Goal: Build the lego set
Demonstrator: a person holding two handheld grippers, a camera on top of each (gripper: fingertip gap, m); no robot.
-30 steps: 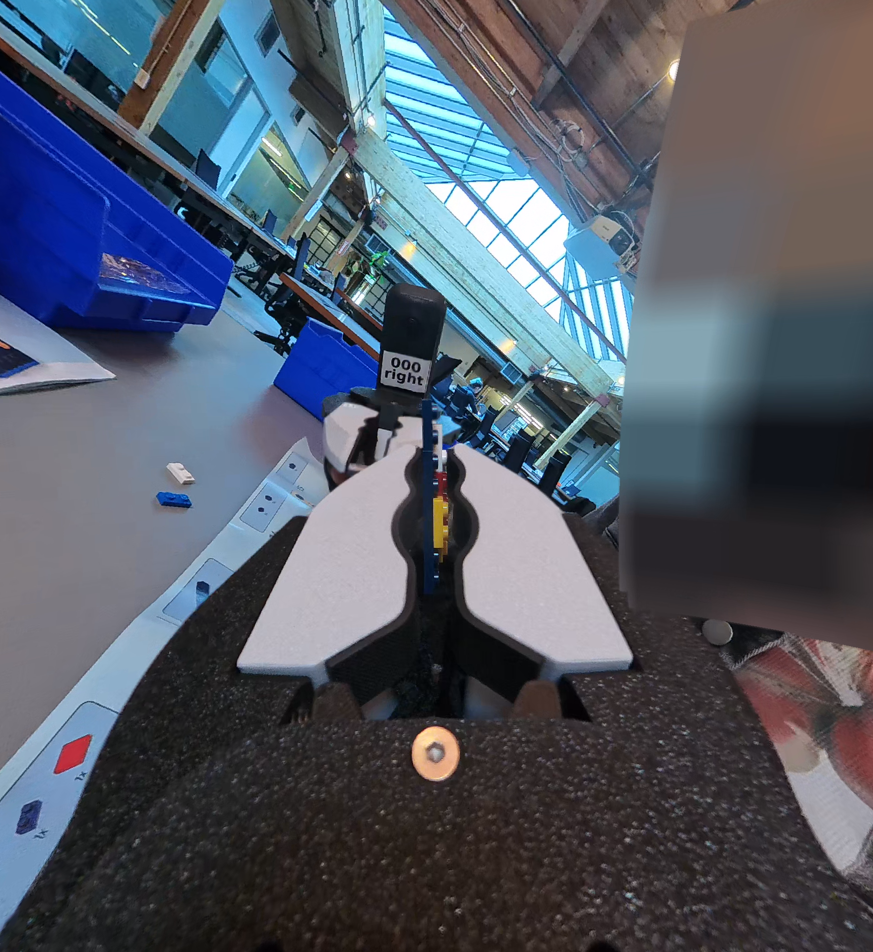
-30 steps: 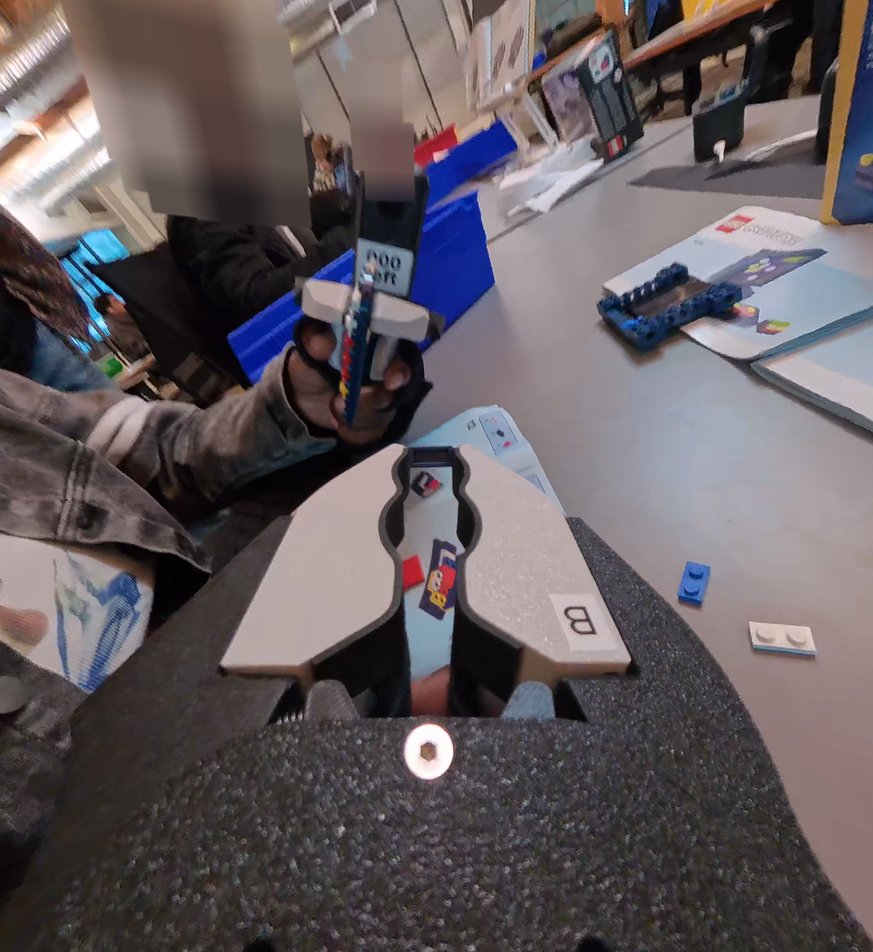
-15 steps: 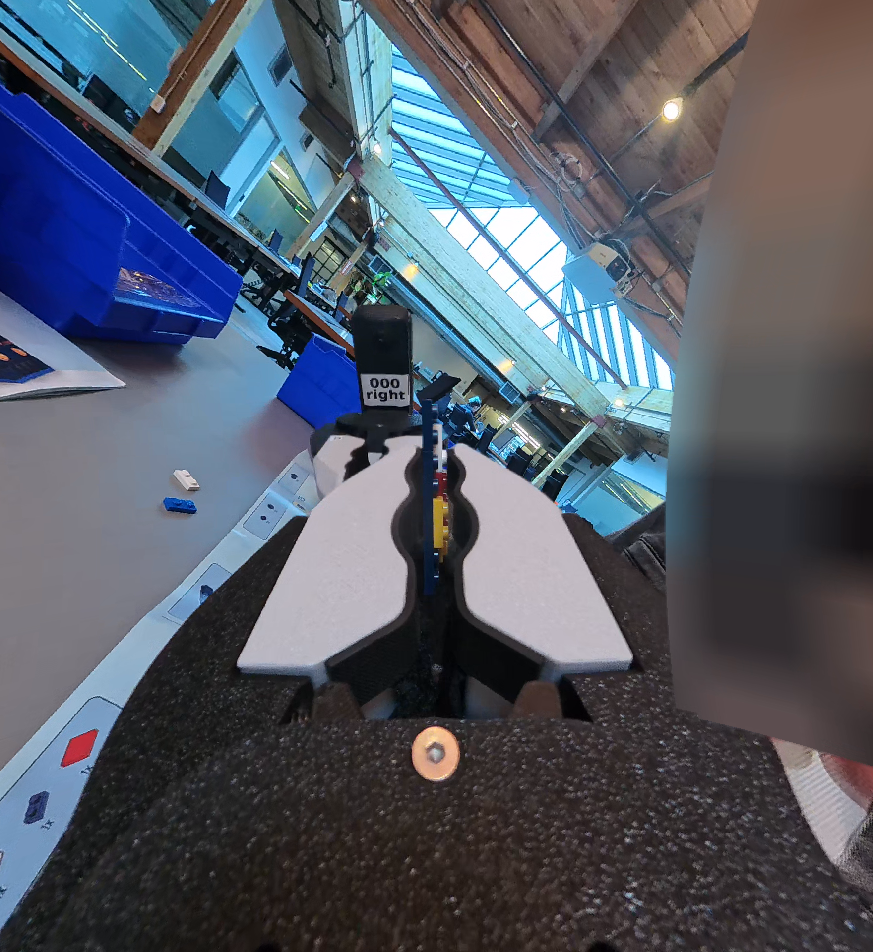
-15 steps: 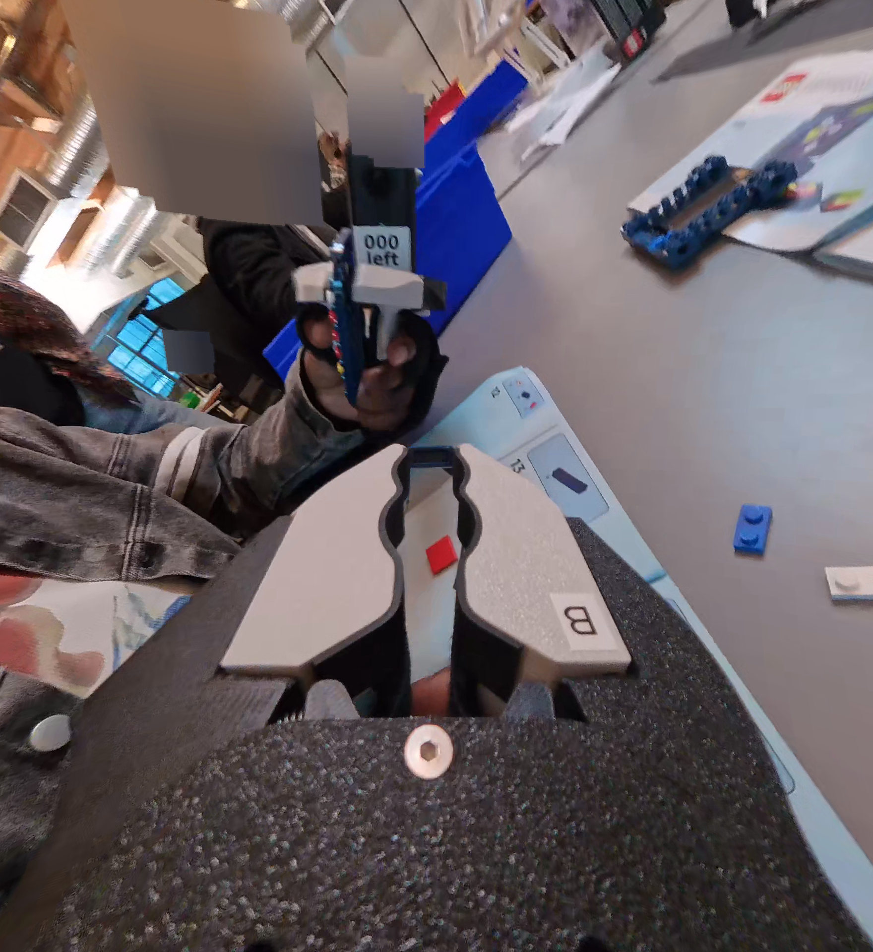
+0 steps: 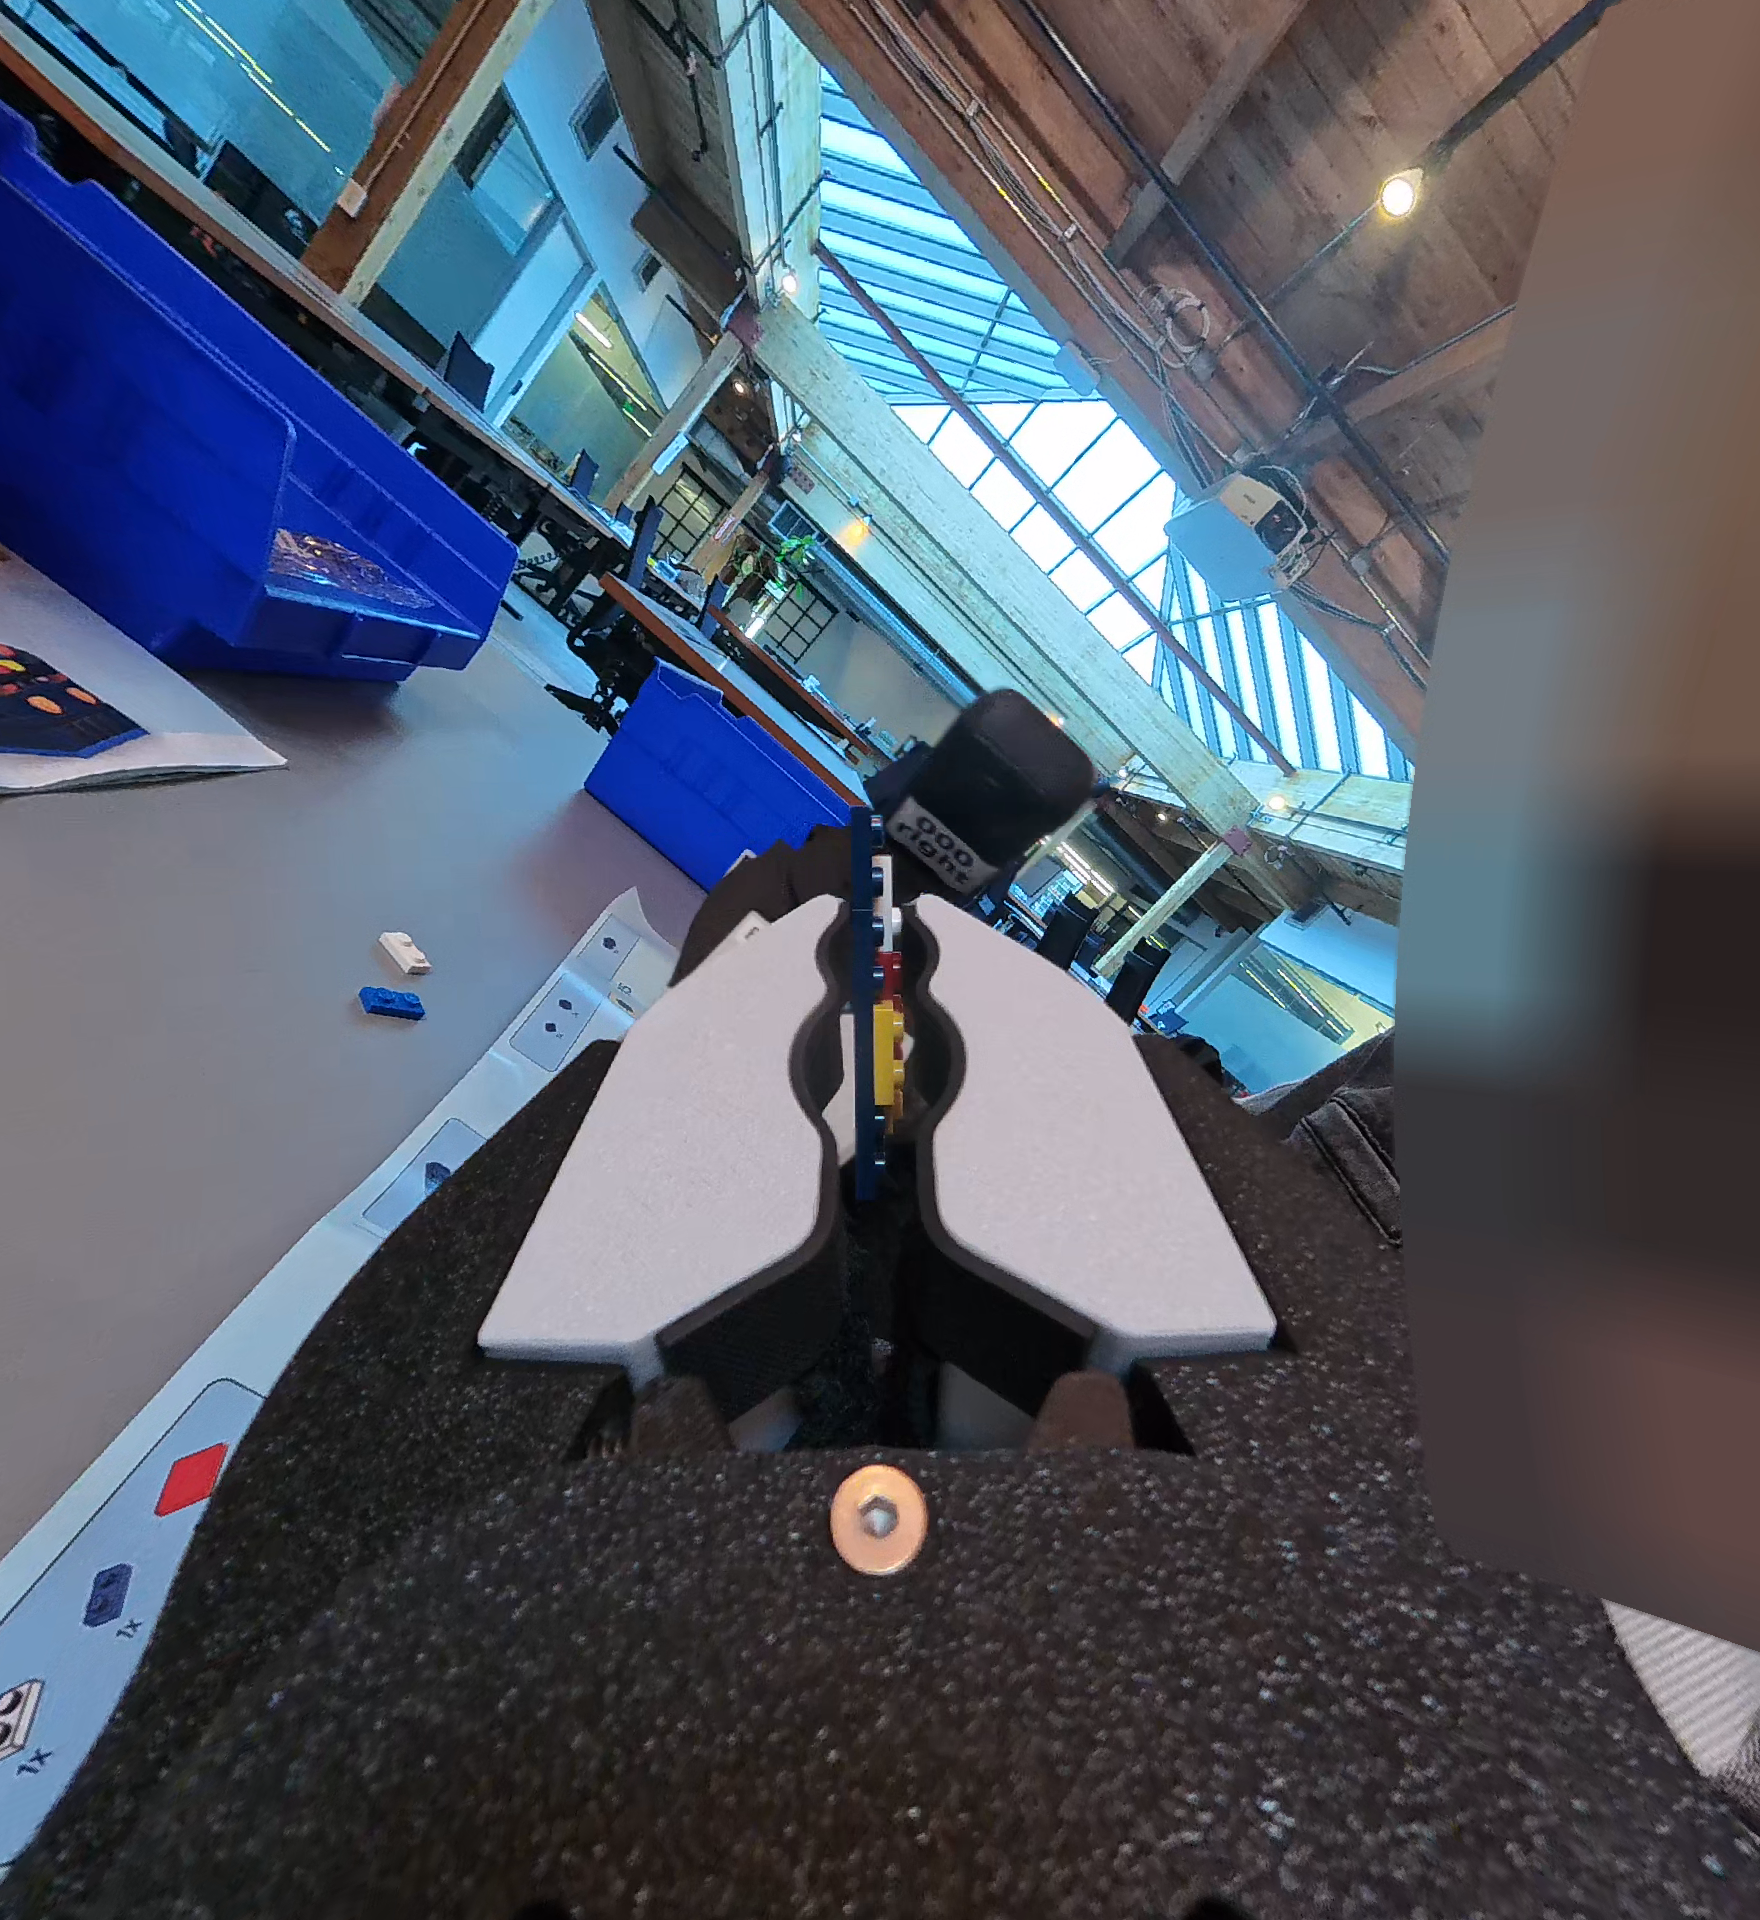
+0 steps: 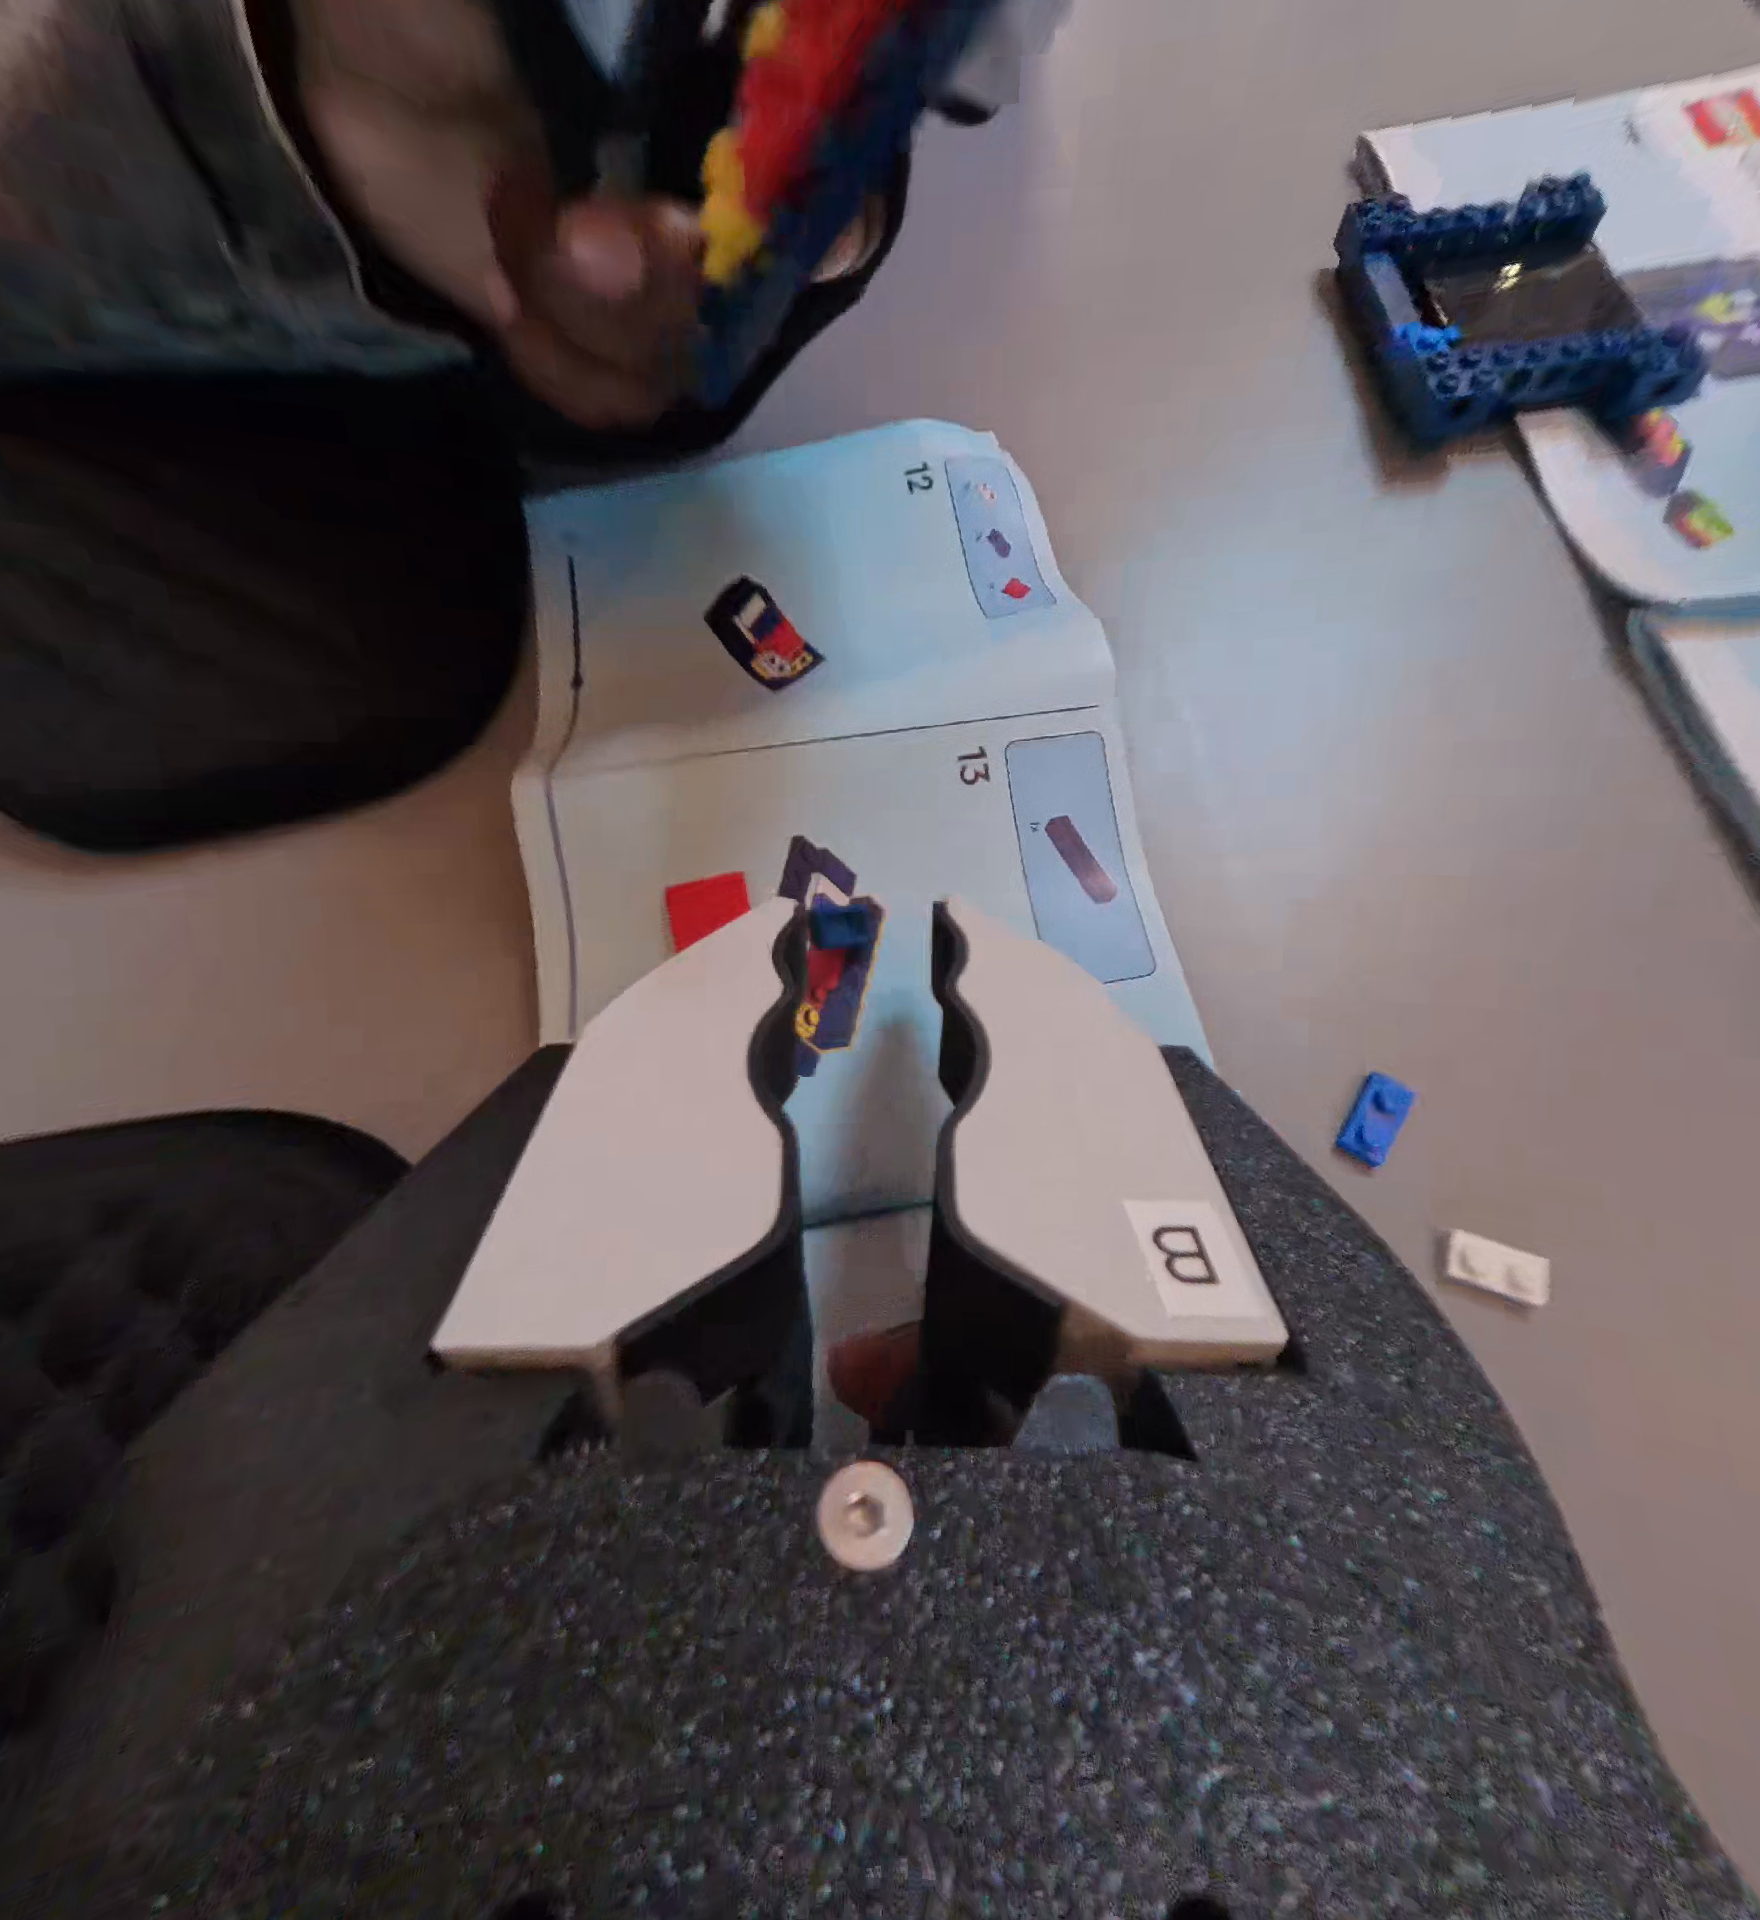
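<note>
1. Two grippers are seen over a grey table [image 6: 1375,831], each held in a person's hand.
2. The left gripper [image 5: 881,925] is nearly closed, its pads pressed on a thin brick assembly [image 5: 876,1018] – a dark blue plate stood on edge, with white, red and yellow pieces stuck to one side. The plate is clamped upright between the fingers and pokes out past the tips.
3. The right gripper [image 6: 860,920] is seen parted, with nothing gripped; daylight shows between the pads. It is held above an open booklet [image 6: 855,644] lying on the table.
4. A small blue piece [image 6: 840,925] is seen just inside the left fingertip of the right gripper – whether it is touched cannot be told.
5. A flat red tile [image 6: 704,904] lies on the booklet, just beside that same fingertip.
6. Off to the right, a loose blue plate [image 6: 1375,1117] and a white plate [image 6: 1497,1265] lie near each other on the table.
7. Farther back, a blue frame [image 6: 1510,312] rests partly on another booklet.
</note>
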